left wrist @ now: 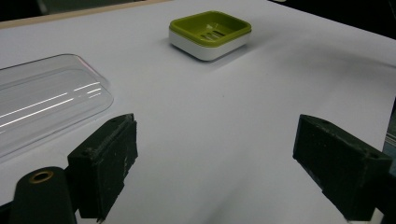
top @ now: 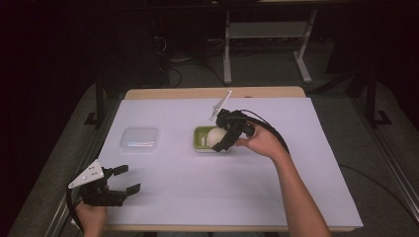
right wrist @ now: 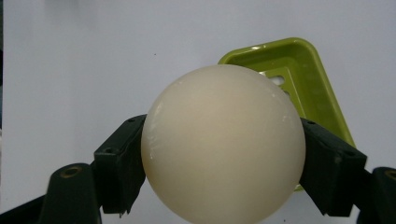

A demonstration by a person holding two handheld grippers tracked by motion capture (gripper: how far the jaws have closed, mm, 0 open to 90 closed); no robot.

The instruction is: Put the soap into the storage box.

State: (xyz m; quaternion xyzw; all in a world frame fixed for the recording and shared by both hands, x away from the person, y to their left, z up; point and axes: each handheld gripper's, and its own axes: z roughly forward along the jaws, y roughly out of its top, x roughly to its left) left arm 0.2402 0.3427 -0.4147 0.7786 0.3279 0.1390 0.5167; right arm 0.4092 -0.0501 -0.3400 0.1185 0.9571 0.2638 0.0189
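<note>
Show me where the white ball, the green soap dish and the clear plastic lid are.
white ball (right wrist: 223, 142), right gripper view, middle of its front.
green soap dish (left wrist: 210, 29), left gripper view, slotted floor.
clear plastic lid (top: 140, 138), high view, top centre.

Setting: lab or test workspace. Evidence: counter covered in white sheet; dark surrounds; floor cables; bare metal stand legs behind.

The surface is covered in white, with a wooden edge along its far side. Beyond it, grey floor carries a white metal frame and tangled cables; the room behind is dark.
</note>
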